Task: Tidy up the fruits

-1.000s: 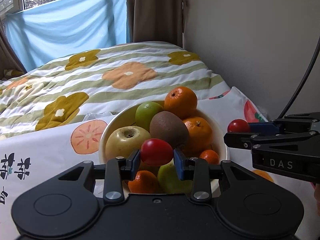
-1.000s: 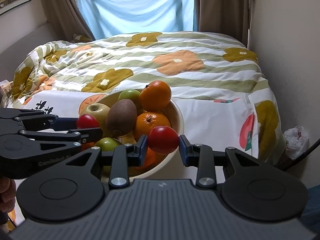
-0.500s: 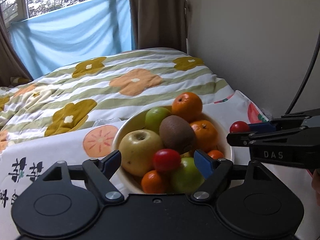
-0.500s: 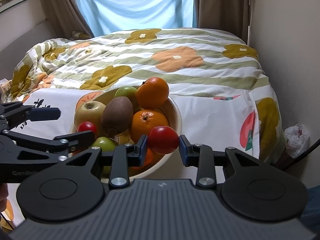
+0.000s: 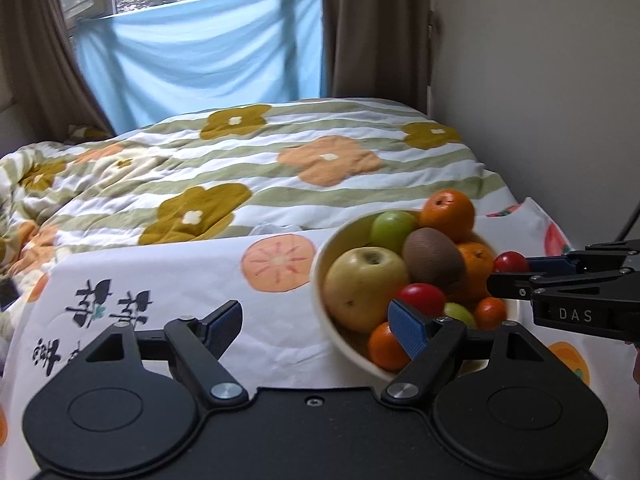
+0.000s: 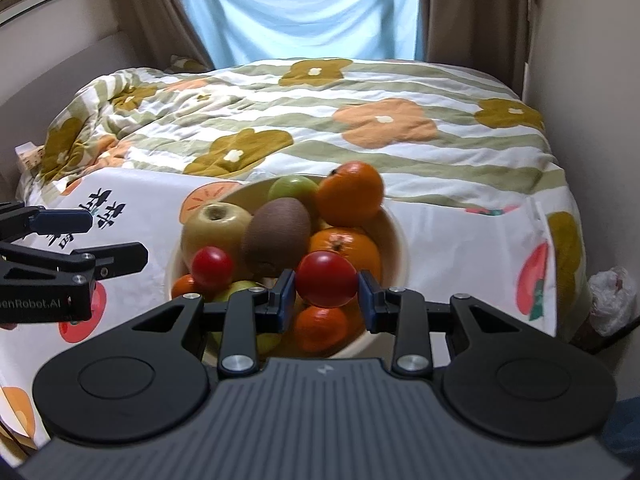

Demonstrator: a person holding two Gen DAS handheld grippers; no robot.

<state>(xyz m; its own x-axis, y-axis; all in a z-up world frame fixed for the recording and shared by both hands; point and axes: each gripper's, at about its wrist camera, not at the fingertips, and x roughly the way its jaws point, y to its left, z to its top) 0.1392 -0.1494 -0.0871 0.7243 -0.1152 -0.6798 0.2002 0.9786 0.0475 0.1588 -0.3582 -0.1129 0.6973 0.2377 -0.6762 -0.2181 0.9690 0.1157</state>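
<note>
**Fruit bowl between two claws**

Left wrist view: left claw (image 5: 316, 326) stands wide, nothing between its blue pads (image 5: 408, 330). It hangs over a white cloth (image 5: 180, 288) printed with black characters and orange fruit slices. The right pad sits in front of a cream bowl (image 5: 320, 276), off to the right of the claw's gap. The bowl is heaped: a yellow apple (image 5: 364, 288), a brown kiwi (image 5: 432, 258), a green apple (image 5: 392, 226) behind, a big orange (image 5: 448, 210) on top at the back, and a glossy red tomato (image 5: 420, 298) lying loose on the heap near the front. Smaller oranges show low at the front rim. The right claw (image 5: 510, 266) comes in from the right edge with a second tomato (image 5: 510, 262) at its tip; its body reads "DAS". A flowered quilt (image 5: 280, 172) covers the bed behind, below a blue sheet at the window.

Right wrist view: right claw (image 6: 326, 298) is narrow, its pads pressed on either side of the second tomato (image 6: 326, 278), held just above the near side of the bowl (image 6: 398, 244). The loose tomato (image 6: 212, 268) rests against the yellow apple (image 6: 214, 226), with the kiwi (image 6: 278, 234) beside it. The left claw (image 6: 96, 238), fingers apart, shows at the left edge, beside the bowl; its side reads "enRobot.AI", the first letters cut off.
</note>
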